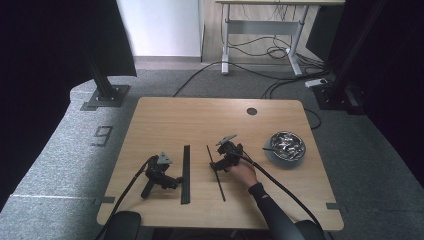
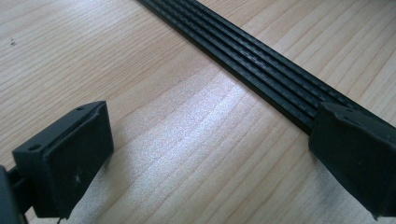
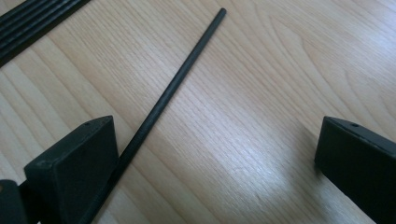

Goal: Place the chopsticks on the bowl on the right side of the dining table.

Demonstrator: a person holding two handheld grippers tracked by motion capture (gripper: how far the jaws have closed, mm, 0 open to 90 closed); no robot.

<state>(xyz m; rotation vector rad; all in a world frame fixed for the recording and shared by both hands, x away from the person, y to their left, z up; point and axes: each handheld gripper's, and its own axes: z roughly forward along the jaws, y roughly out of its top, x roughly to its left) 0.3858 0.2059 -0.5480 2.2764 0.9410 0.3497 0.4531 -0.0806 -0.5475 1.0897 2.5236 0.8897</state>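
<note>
- High view first: the only writing I can read is a dark numeral 9 (image 1: pixel 103 135) marked on the grey carpet (image 1: pixel 60 165) left of the bench; I find no brand or label on the tools.
- On my screen the bench (image 1: pixel 165 117) is light wood with a visible grain, rounded corners and a dark round cable hole (image 1: pixel 251 111) near its far edge.
- I see the left gripper (image 1: pixel 177 181) lying low on the bench with no hand on it, its jaws spread and holding nothing; its cable runs off the near edge.
- In the left gripper view the flat ribbed black strip (image 2: pixel 261 65) crosses diagonally, and the right-hand jaw sits over its near end; I cannot tell if they touch.
- From above, that strip (image 1: pixel 186 174) lies lengthwise, just right of the left gripper.
- My right gripper (image 1: pixel 218 167) is held by a hand (image 1: pixel 244 173) in a dark sleeve, jaws spread wide over the thin black rod (image 1: pixel 216 172).
- In the right gripper view the rod (image 3: pixel 173 88) runs just beside the left-hand jaw, inside the gap, lying flat on the wood and not pinched; the strip's edge shows in the top left corner.
- A shiny metal bowl (image 1: pixel 286 145) of small glinting pieces stands to the right, well apart from the rod.
- Beyond the bench I see black frame posts, dark curtains on both sides, a white wall panel, and another desk with loose cables on the floor.
</note>
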